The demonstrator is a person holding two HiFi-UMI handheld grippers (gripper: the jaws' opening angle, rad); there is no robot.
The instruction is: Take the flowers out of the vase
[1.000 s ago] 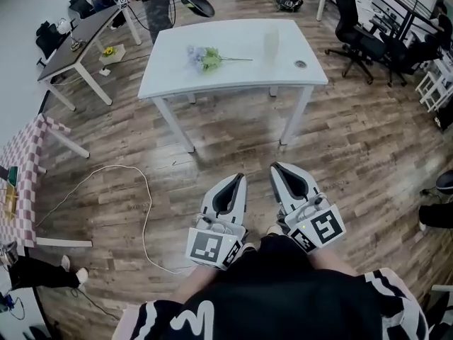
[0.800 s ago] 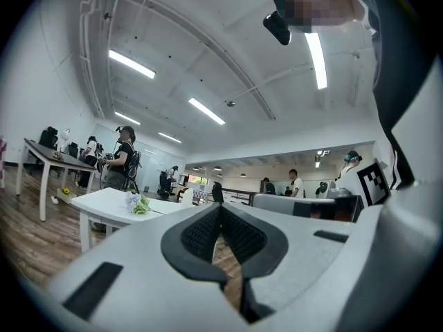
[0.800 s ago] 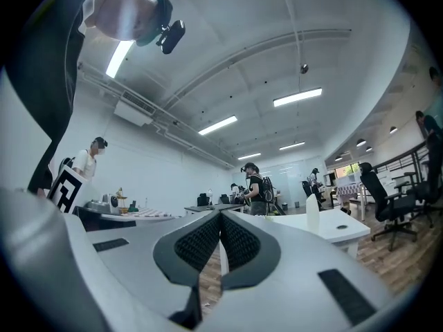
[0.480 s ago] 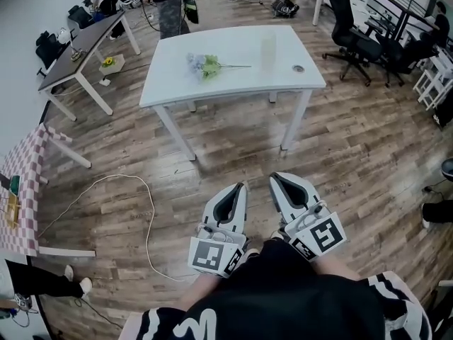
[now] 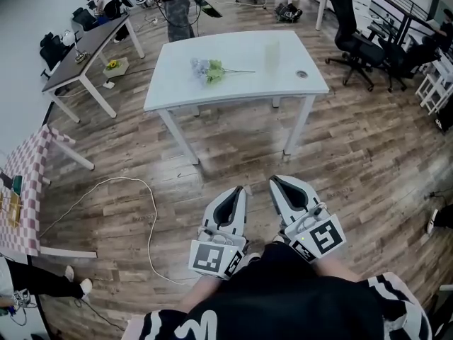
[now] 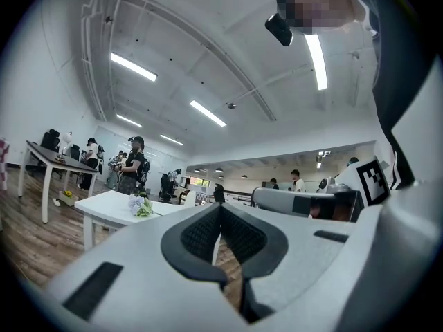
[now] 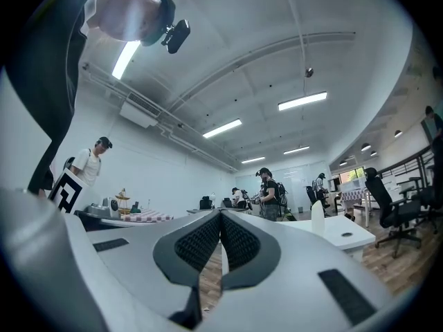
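A bunch of pale purple and green flowers (image 5: 207, 69) lies flat on the white table (image 5: 233, 87), its stem pointing right. A clear vase (image 5: 272, 54) stands upright to their right, with nothing in it that I can see. Both grippers hang close to my body over the wooden floor, well short of the table. My left gripper (image 5: 241, 189) is shut and holds nothing, and so is my right gripper (image 5: 272, 181). The left gripper view shows the flowers (image 6: 140, 206) far beyond its closed jaws. In the right gripper view the vase (image 7: 318, 220) stands far off on the table.
A white cable (image 5: 145, 211) loops on the floor to my left. A dark desk (image 5: 78, 48) and a pink checked table (image 5: 25, 161) stand at left, office chairs (image 5: 354, 34) at right. A person (image 5: 177, 6) stands behind the white table.
The table and flowers sit slightly lower in the head view. The person behind the table has shifted right. Both grippers stay shut in the same place.
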